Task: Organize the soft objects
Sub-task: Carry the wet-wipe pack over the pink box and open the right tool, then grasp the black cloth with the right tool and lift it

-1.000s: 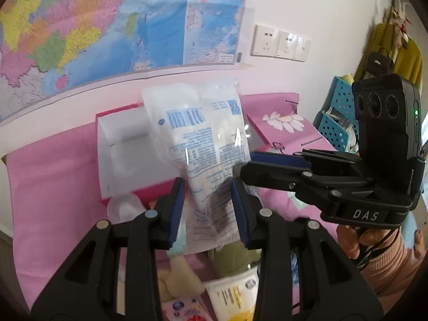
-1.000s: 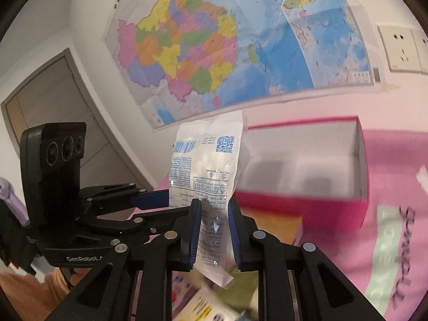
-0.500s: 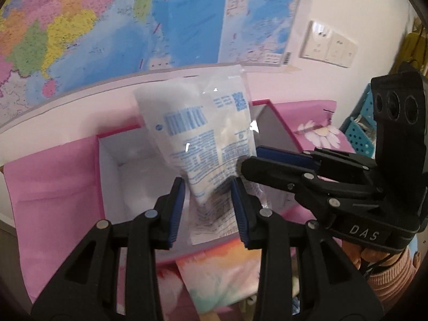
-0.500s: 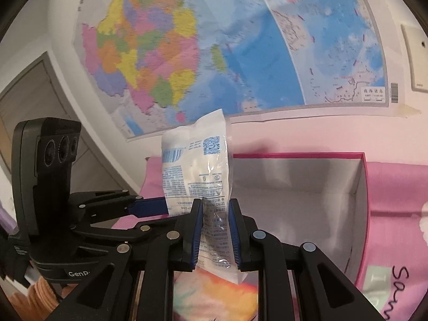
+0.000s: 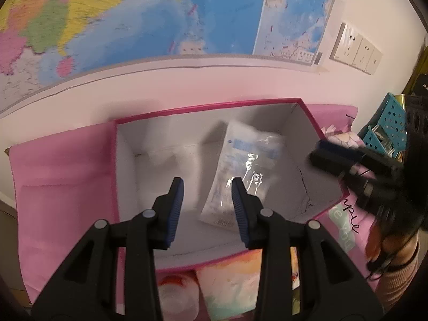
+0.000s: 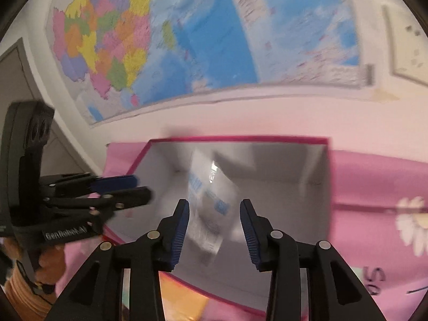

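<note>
The left claw [image 5: 205,203] hangs over the open pink box [image 5: 187,111] with its jaws apart and nothing between its pads; the clear plastic packet [image 5: 240,171] lies loose inside the box, just beyond and slightly to the right of the right pad, leaning toward the box's far right corner. The right claw [image 6: 214,220] has just been opening; its jaws now stand apart with the packet [image 6: 208,203] seen blurred in the gap ahead of them, free of both pads and down within the box [image 6: 240,139]. Seen from the left claw, the right claw [image 5: 329,149] reaches in over the box's right wall; seen from the right claw, the left claw [image 6: 133,187] pokes in over the box's left edge; a hand [image 6: 40,262] grips its handle. The box sits on a pink cloth [image 5: 61,165] spread over the counter, beneath a wall map [image 5: 160,13].
</note>
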The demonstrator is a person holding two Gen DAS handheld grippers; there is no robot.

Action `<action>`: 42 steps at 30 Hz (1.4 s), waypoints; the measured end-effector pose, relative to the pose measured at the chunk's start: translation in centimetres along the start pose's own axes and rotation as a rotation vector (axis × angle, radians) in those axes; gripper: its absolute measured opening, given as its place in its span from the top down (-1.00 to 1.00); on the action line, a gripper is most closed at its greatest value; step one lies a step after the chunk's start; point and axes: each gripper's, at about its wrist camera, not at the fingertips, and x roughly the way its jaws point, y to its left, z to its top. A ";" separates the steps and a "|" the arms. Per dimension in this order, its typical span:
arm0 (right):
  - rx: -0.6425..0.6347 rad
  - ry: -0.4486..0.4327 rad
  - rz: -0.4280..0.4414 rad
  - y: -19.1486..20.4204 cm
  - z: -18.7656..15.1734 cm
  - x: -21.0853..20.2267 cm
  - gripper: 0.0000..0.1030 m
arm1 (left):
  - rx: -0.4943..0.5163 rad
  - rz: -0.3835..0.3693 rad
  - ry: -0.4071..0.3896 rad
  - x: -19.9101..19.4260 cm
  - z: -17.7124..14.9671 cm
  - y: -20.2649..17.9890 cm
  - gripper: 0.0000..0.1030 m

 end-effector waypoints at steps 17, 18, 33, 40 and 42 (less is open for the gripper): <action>0.160 0.114 0.000 -3.7 -1.8 2.5 -0.25 | -0.119 0.019 -0.143 -7.2 -5.5 6.9 0.21; 0.147 0.116 0.010 -3.1 -1.7 2.9 -0.25 | -0.121 0.020 -0.145 -7.5 -5.8 6.9 0.21; 0.008 -0.024 0.091 0.6 -4.0 -6.7 -0.30 | 0.061 -0.171 -0.204 -10.9 -12.6 0.3 -0.08; -0.036 0.043 0.090 1.2 -10.6 -11.0 -0.38 | 0.156 -0.310 -0.074 -8.0 -16.1 -5.4 -0.08; -0.035 0.077 0.071 1.0 -12.8 -11.7 -0.57 | 0.172 -0.339 -0.043 -7.2 -16.8 -6.7 -0.08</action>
